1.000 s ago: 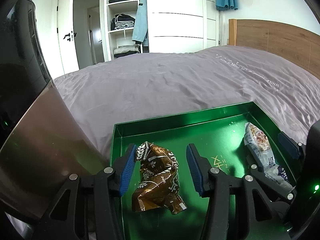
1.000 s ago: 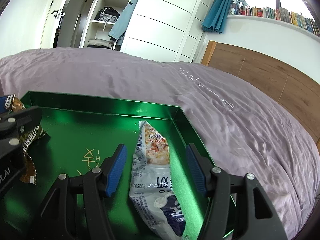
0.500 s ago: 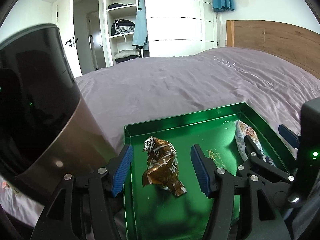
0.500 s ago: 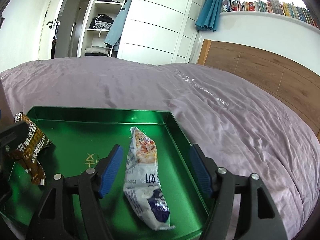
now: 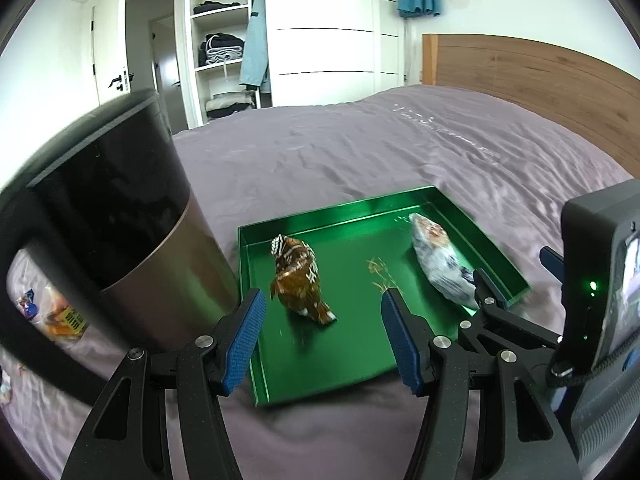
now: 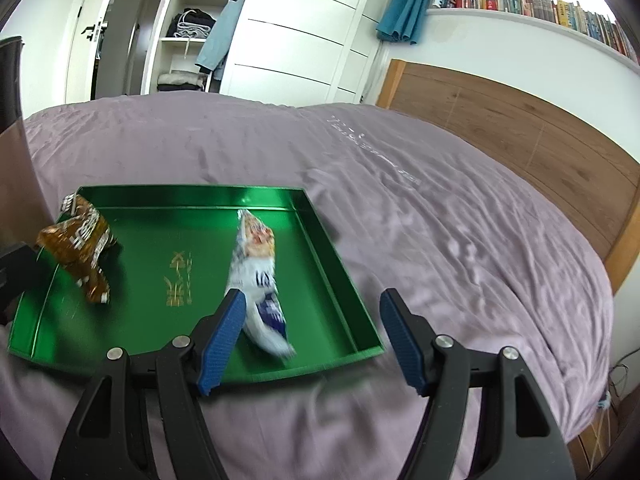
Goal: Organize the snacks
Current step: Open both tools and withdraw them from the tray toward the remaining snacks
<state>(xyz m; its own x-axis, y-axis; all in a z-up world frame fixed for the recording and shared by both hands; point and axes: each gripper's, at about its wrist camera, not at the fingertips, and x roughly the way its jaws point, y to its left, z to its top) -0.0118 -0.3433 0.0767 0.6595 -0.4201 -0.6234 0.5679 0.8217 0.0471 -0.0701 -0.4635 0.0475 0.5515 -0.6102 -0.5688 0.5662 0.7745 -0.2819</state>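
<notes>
Snacks, a crumpled brown foil packet (image 5: 299, 276) and a white-blue wrapper (image 6: 258, 270), lie released in the shiny green metal tray (image 5: 320, 360); both spread claws, left (image 5: 322, 340) and right (image 6: 310, 340), have retreated nearward (likely placement done).

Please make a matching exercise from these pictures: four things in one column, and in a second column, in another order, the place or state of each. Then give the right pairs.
Things:
1. brown snack packet
2. white and blue snack packet
3. green tray
4. dark bin

Places or states:
A. stands on the bed, left of the tray
B. lies in the tray, near its right wall
C. lies in the tray, near its left wall
D. rests flat on the purple bedcover

Pairs: 1-C, 2-B, 3-D, 4-A
</notes>
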